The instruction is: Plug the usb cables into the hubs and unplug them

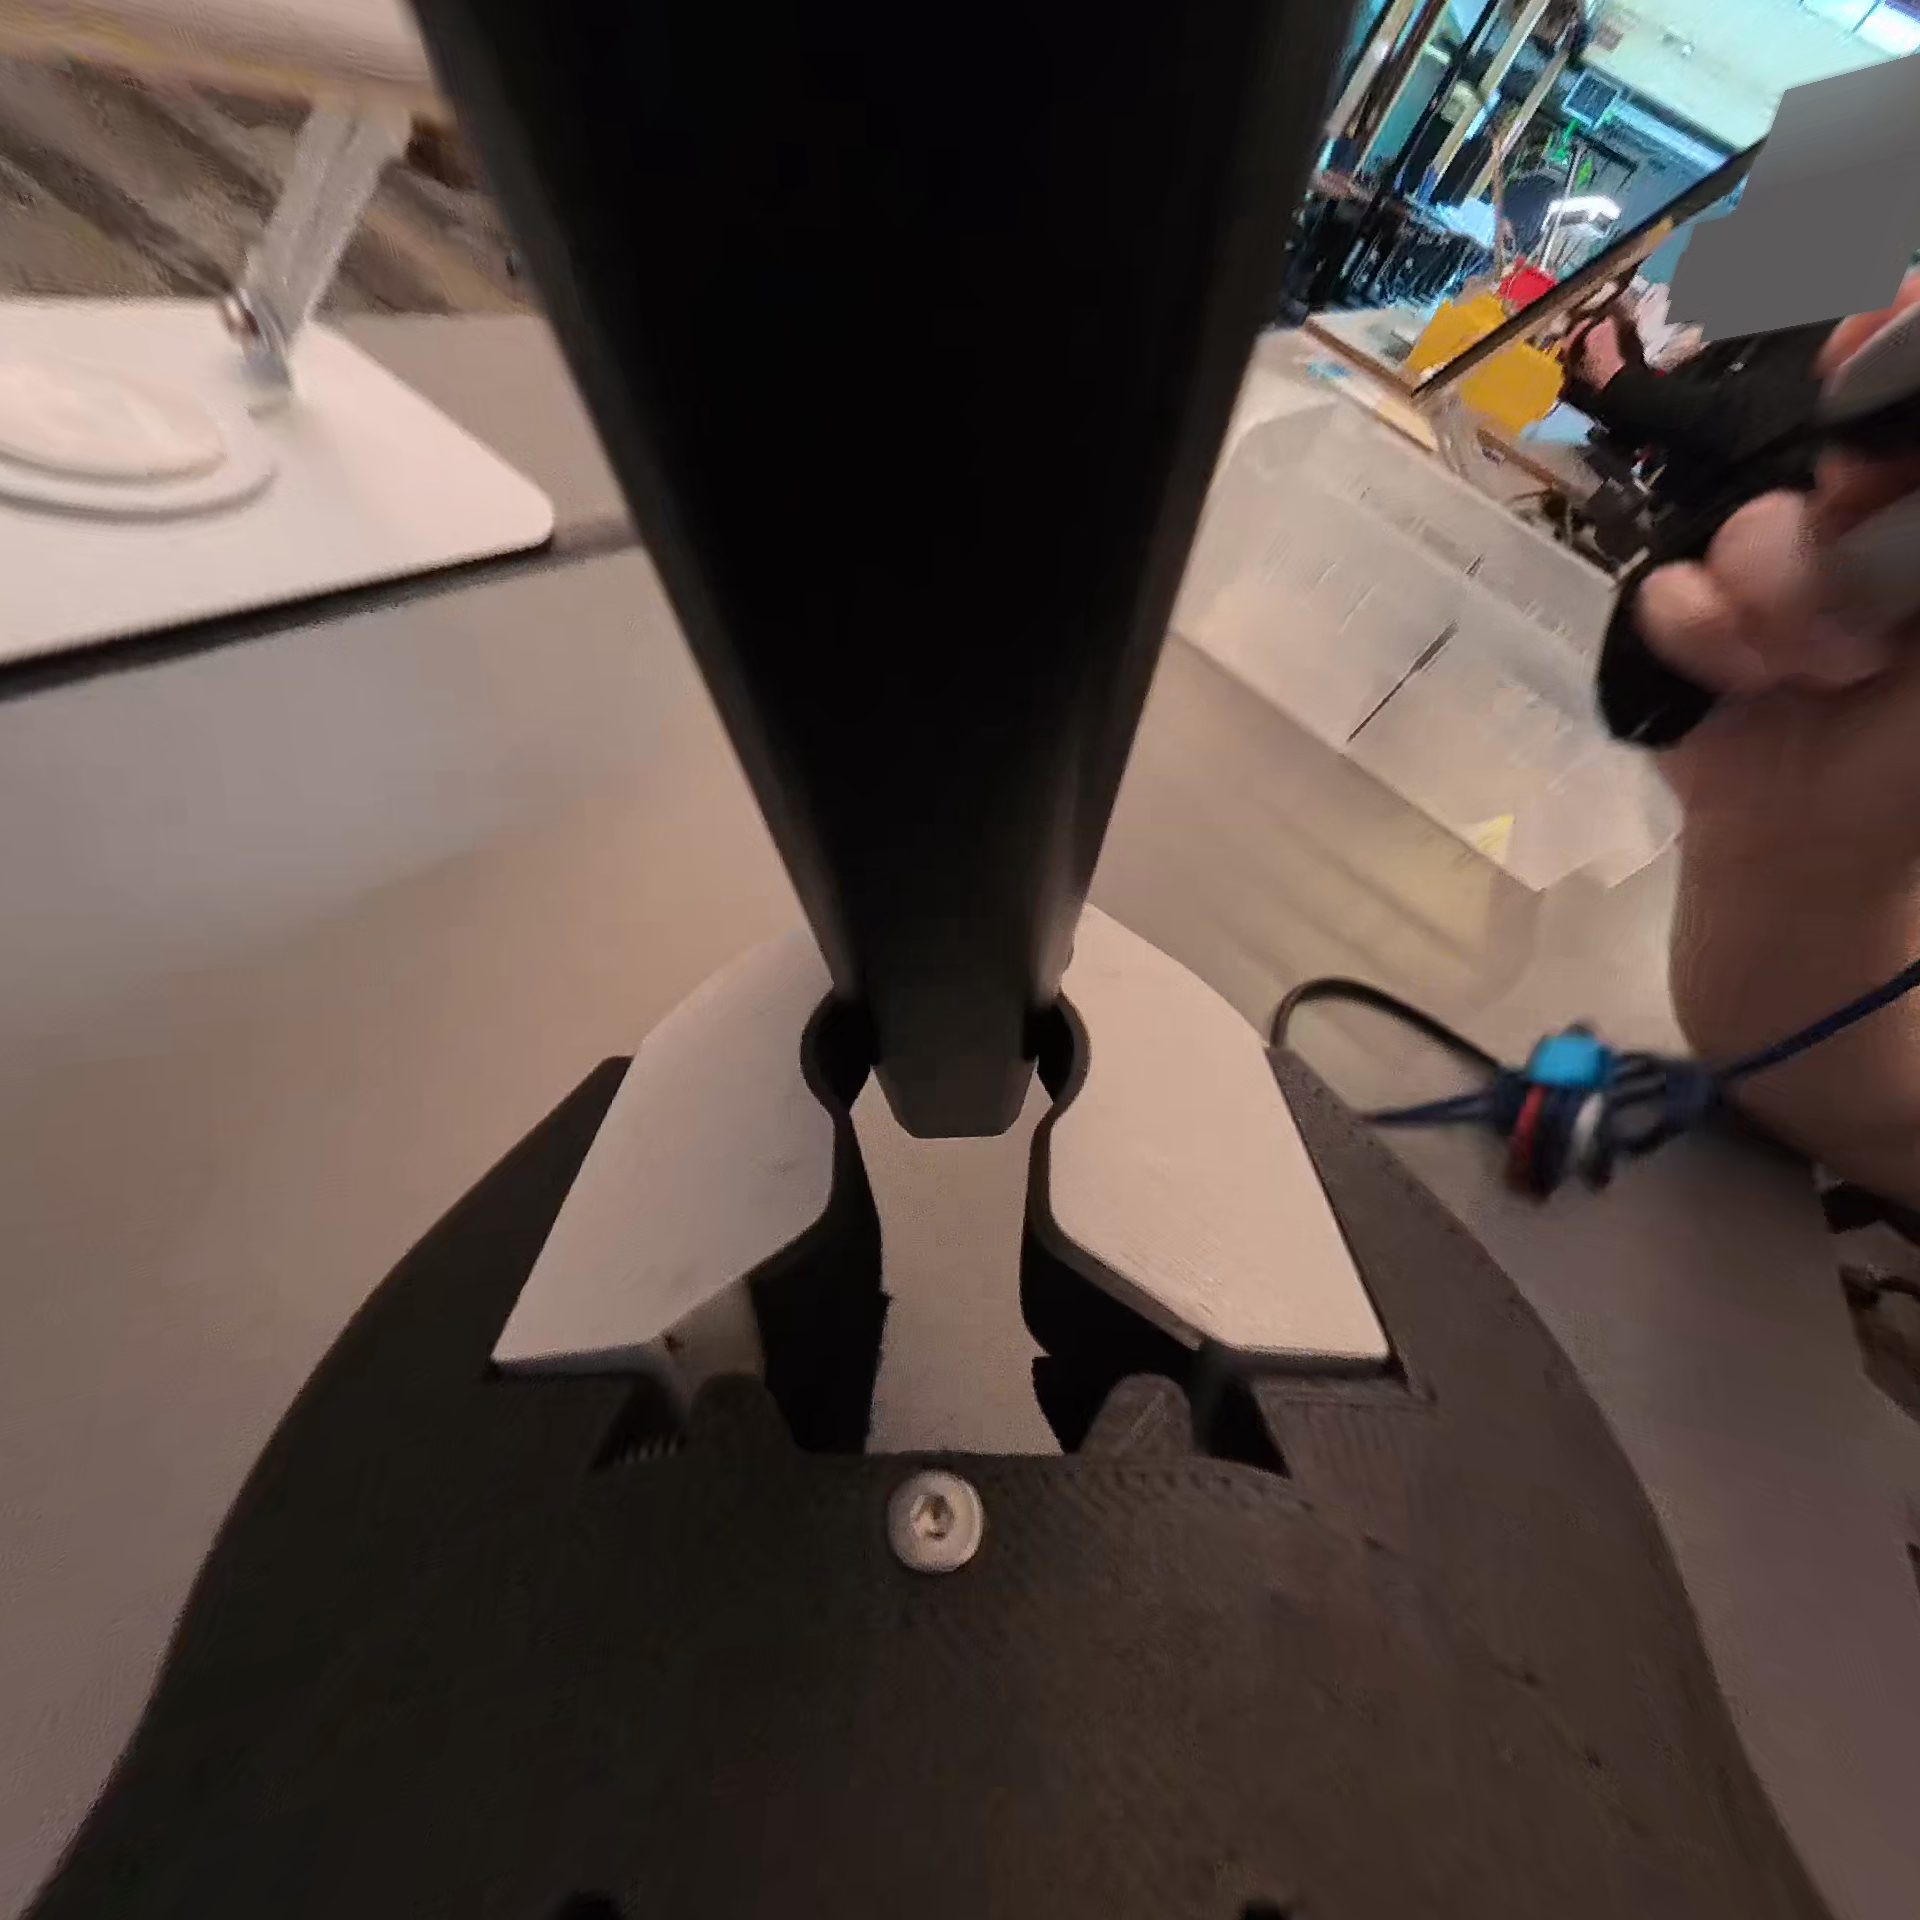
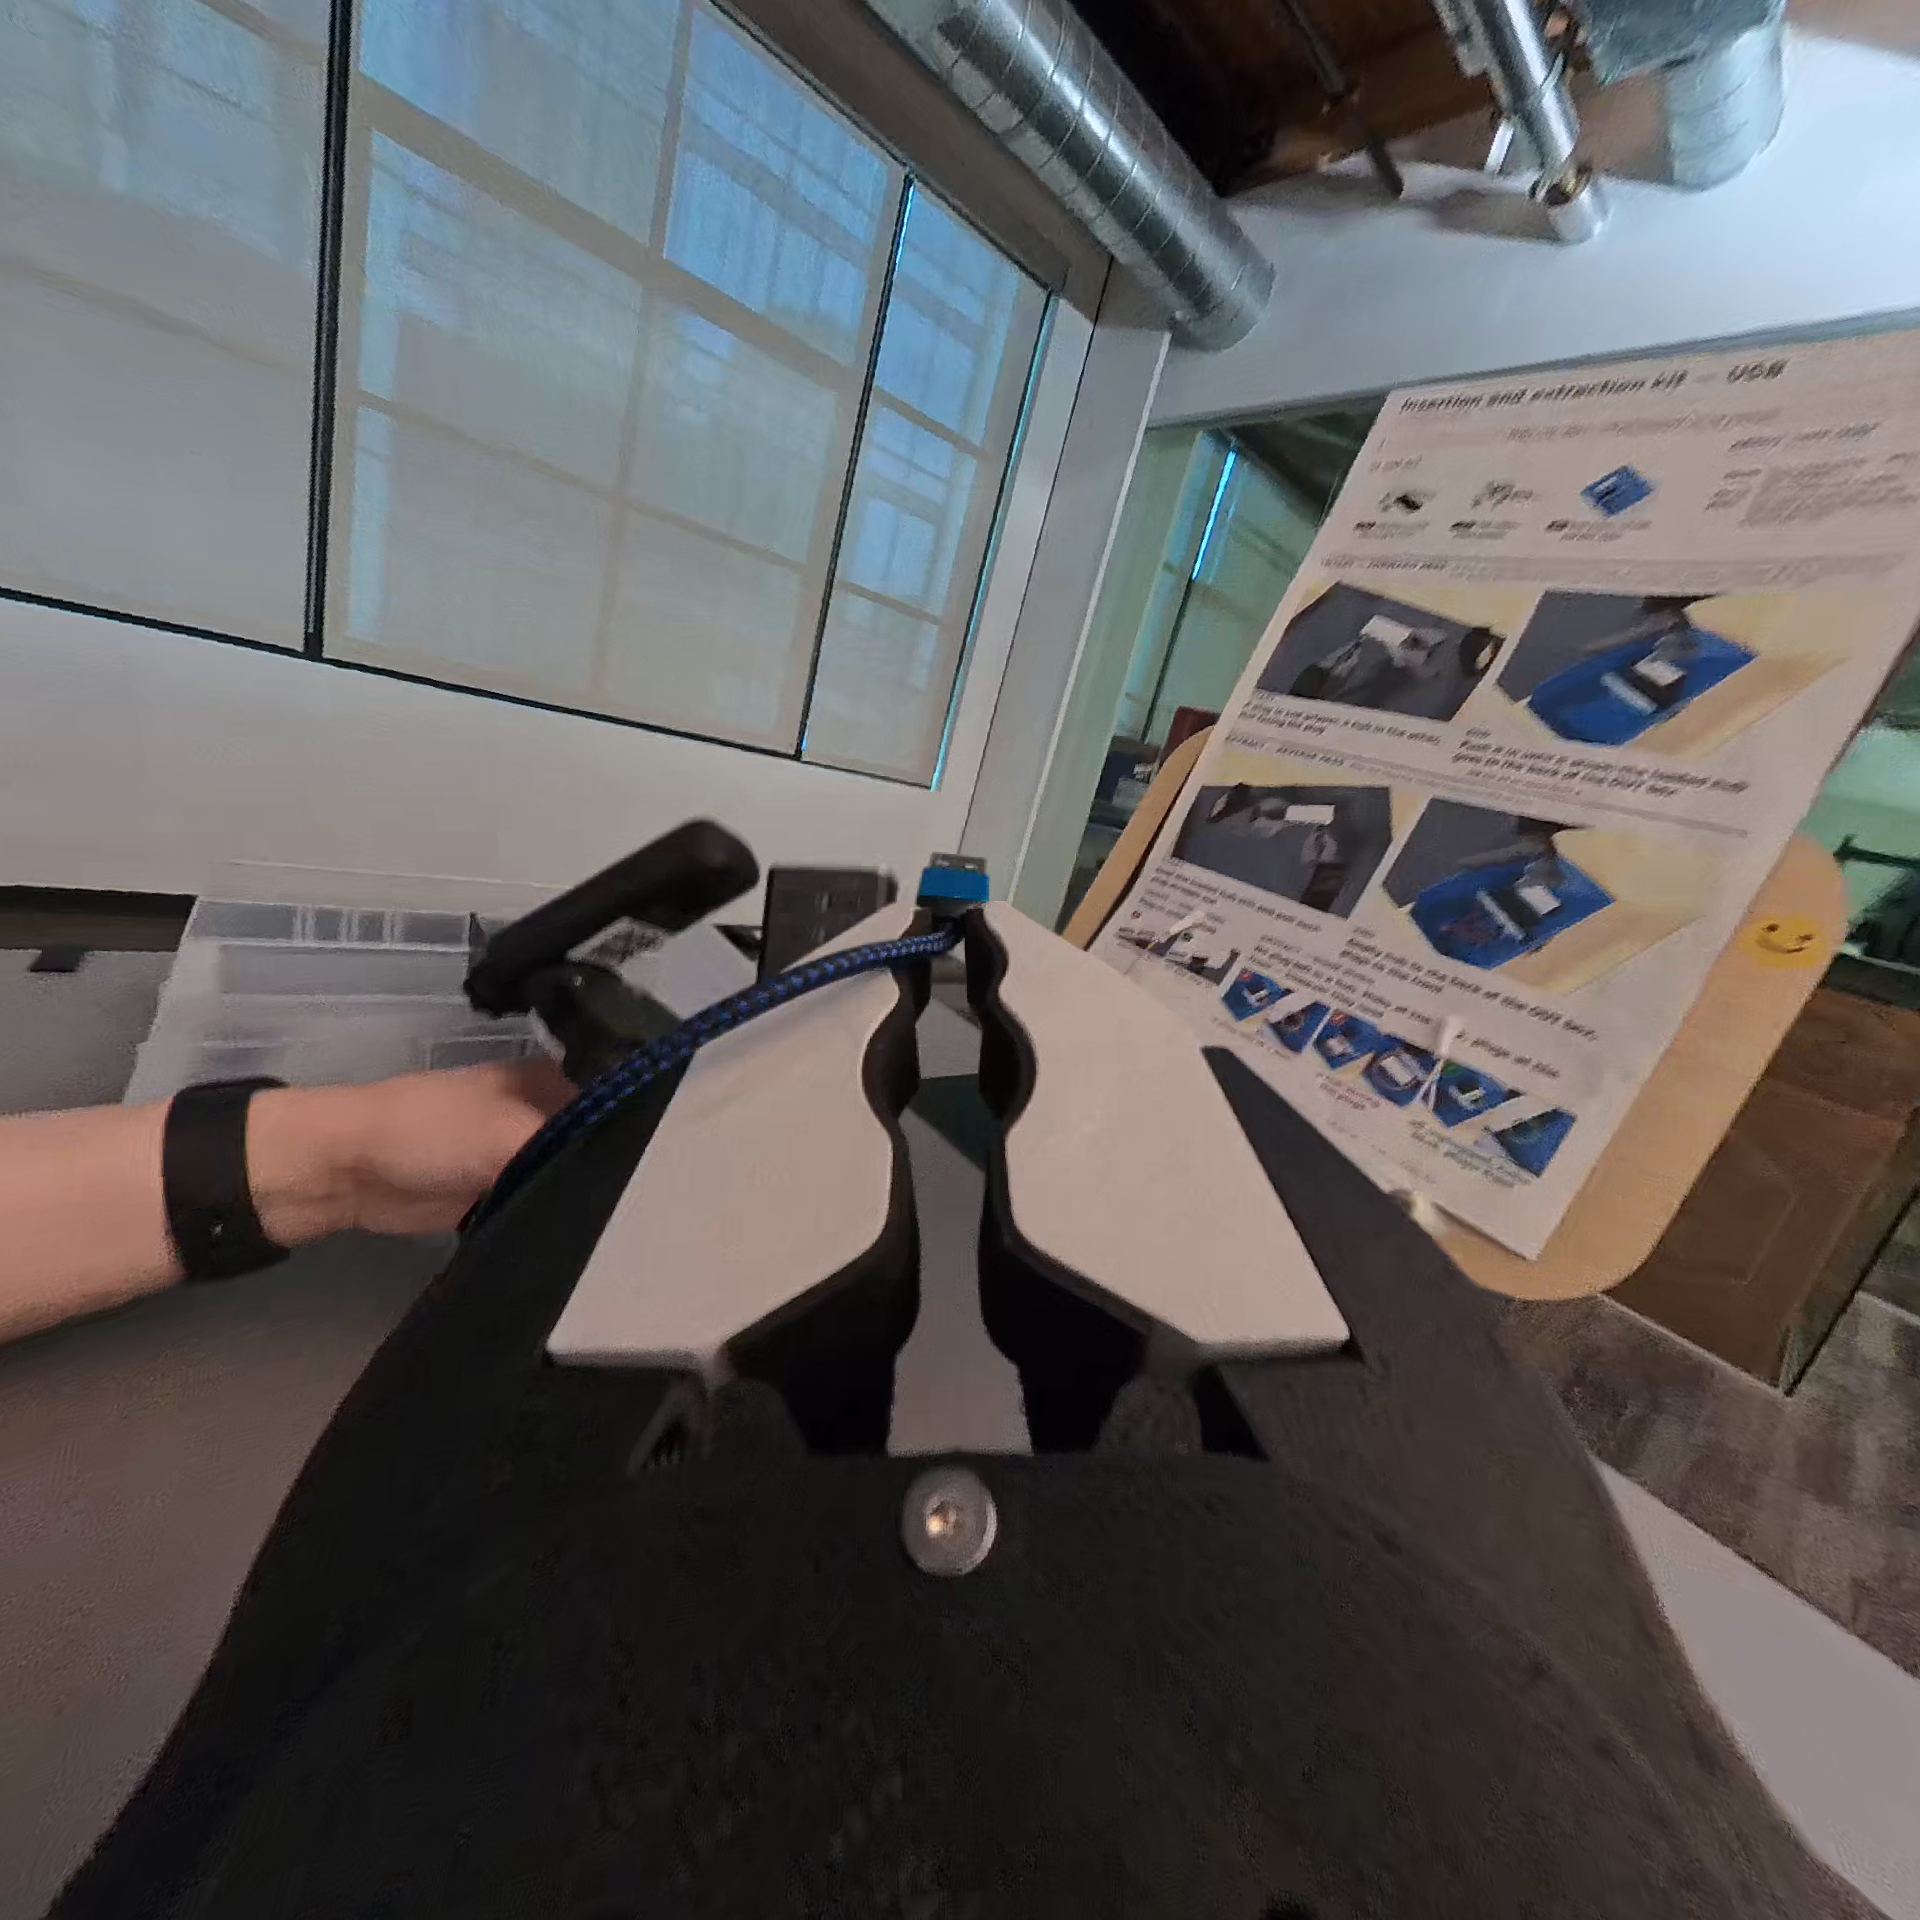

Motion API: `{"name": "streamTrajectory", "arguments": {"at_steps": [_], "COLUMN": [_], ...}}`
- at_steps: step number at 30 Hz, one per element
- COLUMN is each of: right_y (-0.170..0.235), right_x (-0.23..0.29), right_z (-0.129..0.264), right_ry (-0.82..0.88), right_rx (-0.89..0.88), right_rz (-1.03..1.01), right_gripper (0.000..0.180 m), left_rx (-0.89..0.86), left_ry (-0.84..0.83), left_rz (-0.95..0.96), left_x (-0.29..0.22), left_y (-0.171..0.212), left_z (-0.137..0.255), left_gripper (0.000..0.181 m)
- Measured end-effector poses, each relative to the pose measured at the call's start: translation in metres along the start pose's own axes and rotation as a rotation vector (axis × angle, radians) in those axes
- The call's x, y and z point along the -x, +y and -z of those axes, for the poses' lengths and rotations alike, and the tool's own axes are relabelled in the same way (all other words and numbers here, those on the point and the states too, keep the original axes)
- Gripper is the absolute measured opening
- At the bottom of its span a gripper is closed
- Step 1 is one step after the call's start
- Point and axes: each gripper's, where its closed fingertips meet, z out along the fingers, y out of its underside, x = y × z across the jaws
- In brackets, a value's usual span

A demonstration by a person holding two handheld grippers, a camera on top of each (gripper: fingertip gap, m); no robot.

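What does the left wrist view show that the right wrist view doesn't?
Only the left wrist view: the left gripper shut on a black hub, plus a white stand. Only the right wrist view: the right gripper shut on the blue plug, windows and an instruction poster. Both: the grey table and blue braided cable.

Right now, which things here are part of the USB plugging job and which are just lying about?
For the job:
- black hub, clamped in the left gripper
- blue cable, its plug pinched in the right gripper

Lying about:
- white stand
- clear bins
- instruction poster
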Motion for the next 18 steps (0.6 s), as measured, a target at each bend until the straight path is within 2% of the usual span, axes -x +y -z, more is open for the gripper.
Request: {"name": "streamTrajectory", "arguments": {"at_steps": [7, 10, 14, 18], "right_y": [0.012, 0.009, 0.002, 0.0], "right_x": [0.013, 0.007, 0.004, -0.003], "right_z": [-0.008, -0.005, -0.002, 0.0], "right_ry": [-0.015, -0.004, 0.007, 0.057], "right_rx": [0.11, 0.158, 0.154, 0.164], "right_rz": [0.108, 0.14, 0.105, 0.172], "right_gripper": [0.006, 0.006, 0.006, 0.006], "left_rx": [0.012, -0.07, -0.081, -0.127], "left_ry": [-0.088, -0.027, -0.024, 0.001], "left_rz": [-0.14, -0.13, -0.195, -0.223], "left_x": [-0.031, -0.056, -0.079, -0.099], "left_y": [-0.066, -0.088, -0.095, -0.1], "left_z": [-0.01, -0.017, -0.028, -0.035], "left_gripper": [0.028, 0.028, 0.028, 0.028]}}
